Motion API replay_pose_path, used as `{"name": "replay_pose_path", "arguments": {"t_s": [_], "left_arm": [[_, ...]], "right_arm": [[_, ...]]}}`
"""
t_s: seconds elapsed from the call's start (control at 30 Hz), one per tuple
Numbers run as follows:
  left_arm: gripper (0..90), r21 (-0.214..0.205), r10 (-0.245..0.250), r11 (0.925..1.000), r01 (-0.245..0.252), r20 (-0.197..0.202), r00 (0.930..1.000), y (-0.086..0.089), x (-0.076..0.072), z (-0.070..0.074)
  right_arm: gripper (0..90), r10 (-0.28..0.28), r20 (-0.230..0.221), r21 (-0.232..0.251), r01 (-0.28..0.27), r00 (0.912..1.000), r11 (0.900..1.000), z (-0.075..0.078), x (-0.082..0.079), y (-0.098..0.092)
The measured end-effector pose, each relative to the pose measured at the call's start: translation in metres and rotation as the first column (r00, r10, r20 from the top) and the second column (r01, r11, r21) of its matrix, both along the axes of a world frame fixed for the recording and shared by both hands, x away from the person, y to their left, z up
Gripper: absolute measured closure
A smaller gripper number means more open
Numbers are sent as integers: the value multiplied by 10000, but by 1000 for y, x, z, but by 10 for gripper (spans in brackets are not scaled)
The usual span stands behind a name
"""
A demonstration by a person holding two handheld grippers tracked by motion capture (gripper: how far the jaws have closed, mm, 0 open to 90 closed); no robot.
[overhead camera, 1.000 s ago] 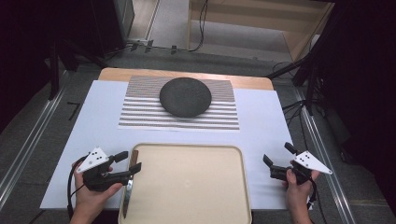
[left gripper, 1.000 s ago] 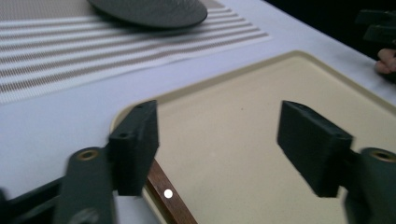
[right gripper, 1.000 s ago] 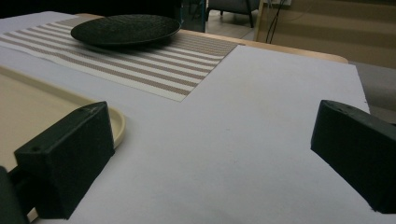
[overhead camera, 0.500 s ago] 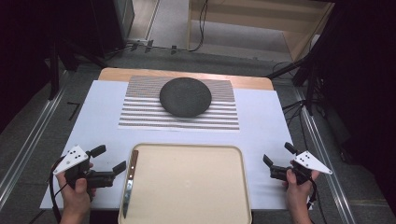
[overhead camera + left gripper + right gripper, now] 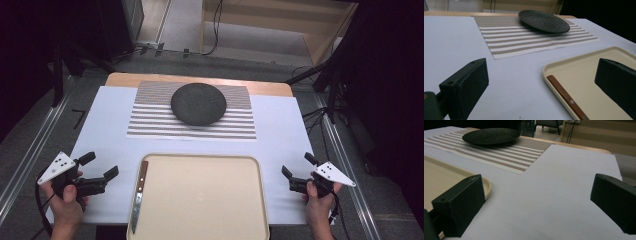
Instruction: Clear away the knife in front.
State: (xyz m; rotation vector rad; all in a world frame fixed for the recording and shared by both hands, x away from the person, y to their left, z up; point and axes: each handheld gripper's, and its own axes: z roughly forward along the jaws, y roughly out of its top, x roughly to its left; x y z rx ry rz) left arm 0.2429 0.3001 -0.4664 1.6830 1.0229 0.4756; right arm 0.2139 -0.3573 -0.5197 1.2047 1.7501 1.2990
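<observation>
The left hand-held gripper (image 5: 99, 166) is drawing away from the knife (image 5: 138, 194), which is now lying free along the left edge of the cream tray (image 5: 260, 190). Its jaws, having just been opening, are standing wide with nothing between them, out over the white table (image 5: 105, 120).

surface: white-covered table (image 5: 280, 125) | on it: striped placemat (image 5: 150, 125), beige tray (image 5: 200, 200)
</observation>
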Motion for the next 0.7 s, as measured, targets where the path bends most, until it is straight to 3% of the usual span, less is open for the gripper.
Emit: {"name": "replay_pose_path", "arguments": {"t_s": [0.53,0.6,0.7], "left_arm": [[0,757,778,9941,-779,45,9970,27,27,-17],[0,747,606,9954,-595,-124,9981,30,29,-18],[0,728,469,9963,-464,-56,9989,32,28,-19]], "right_arm": [[0,-1,-9,-3,1,10000,10000,0,0,0],[0,-2,-18,-23,2,10000,10000,0,0,0],[0,-9,-30,-27,9,10000,10000,0,0,0]]}}
